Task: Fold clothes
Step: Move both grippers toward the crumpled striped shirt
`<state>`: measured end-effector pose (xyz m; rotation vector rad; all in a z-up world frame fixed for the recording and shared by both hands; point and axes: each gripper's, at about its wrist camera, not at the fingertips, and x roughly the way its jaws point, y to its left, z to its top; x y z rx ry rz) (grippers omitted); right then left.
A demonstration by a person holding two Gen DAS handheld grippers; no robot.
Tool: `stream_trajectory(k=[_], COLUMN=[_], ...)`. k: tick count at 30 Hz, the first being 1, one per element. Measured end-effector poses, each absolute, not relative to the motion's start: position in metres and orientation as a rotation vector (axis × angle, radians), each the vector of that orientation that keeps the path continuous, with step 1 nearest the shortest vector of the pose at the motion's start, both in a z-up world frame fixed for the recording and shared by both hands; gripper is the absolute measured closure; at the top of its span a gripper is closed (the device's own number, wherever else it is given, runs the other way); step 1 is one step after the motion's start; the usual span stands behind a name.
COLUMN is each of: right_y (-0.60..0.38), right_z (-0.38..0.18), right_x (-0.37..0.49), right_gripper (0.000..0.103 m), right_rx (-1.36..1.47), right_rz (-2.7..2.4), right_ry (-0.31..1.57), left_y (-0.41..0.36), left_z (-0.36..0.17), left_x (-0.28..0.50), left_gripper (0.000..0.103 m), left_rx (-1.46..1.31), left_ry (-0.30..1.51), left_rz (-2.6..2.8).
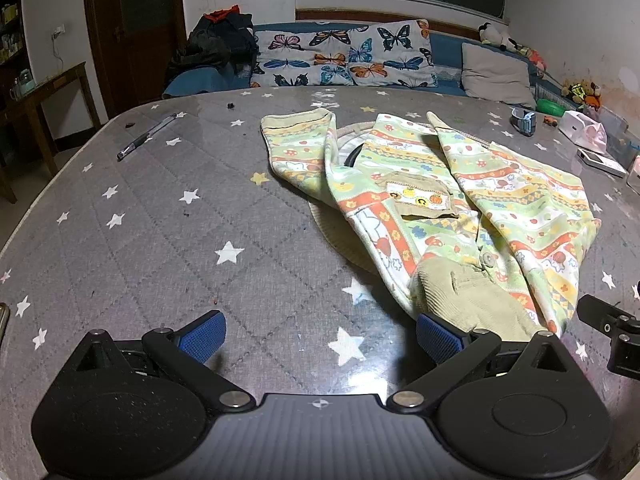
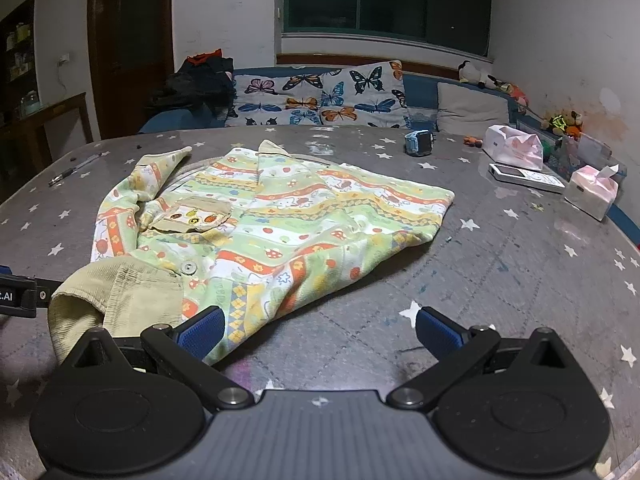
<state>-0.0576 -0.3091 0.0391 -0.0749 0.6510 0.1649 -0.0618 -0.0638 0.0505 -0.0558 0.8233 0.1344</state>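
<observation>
A child's patterned jacket [image 1: 460, 208], green, orange and yellow with beige corduroy cuffs and a pocket, lies partly folded on the grey star-print table [image 1: 160, 220]. It also shows in the right wrist view [image 2: 280, 224]. My left gripper [image 1: 320, 338] is open and empty, its right pad next to the beige cuff [image 1: 464, 296]. My right gripper [image 2: 320, 334] is open and empty, its left pad at the jacket's near hem, right of the beige cuff [image 2: 120, 292]. The right gripper's edge shows in the left wrist view [image 1: 612, 332].
A pen [image 1: 146, 136] lies at the table's far left. A blue watch [image 2: 420, 142], white device [image 2: 528, 176], tissue box [image 2: 592, 192] and pink bag [image 2: 512, 146] sit at the right. A sofa with butterfly cushions [image 2: 320, 100] stands behind.
</observation>
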Motion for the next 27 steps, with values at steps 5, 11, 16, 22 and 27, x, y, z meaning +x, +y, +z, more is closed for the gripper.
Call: stream_trajectory(k=[5, 11, 16, 22, 27], right_y=[-0.307, -0.305, -0.304, -0.304, -0.303], right_z=[0.04, 0.039, 0.038, 0.036, 0.037], right_x=[-0.055, -0.049, -0.044, -0.042, -0.038], right_gripper=[0.001, 0.001, 0.001, 0.002, 0.004], right_rx=[-0.073, -0.07, -0.067, -0.063, -0.061], right_rz=[0.173, 0.182, 0.184, 0.189, 0.202], right_ry=[0.653, 0.659, 0.664, 0.67, 0.672], left_y=[-0.063, -0.064, -0.065, -0.065, -0.066], left_z=[0.052, 0.053, 0.052, 0.053, 0.054], left_x=[-0.058, -0.051, -0.048, -0.044, -0.039], left_gripper=[0.0, 0.0, 0.0, 0.0, 0.0], left_rx=[-0.059, -0.061, -0.061, -0.061, -0.058], left_ry=[0.825, 0.83, 0.834, 0.837, 0.836], left_rz=[0.134, 0.131, 0.133, 0.133, 0.132])
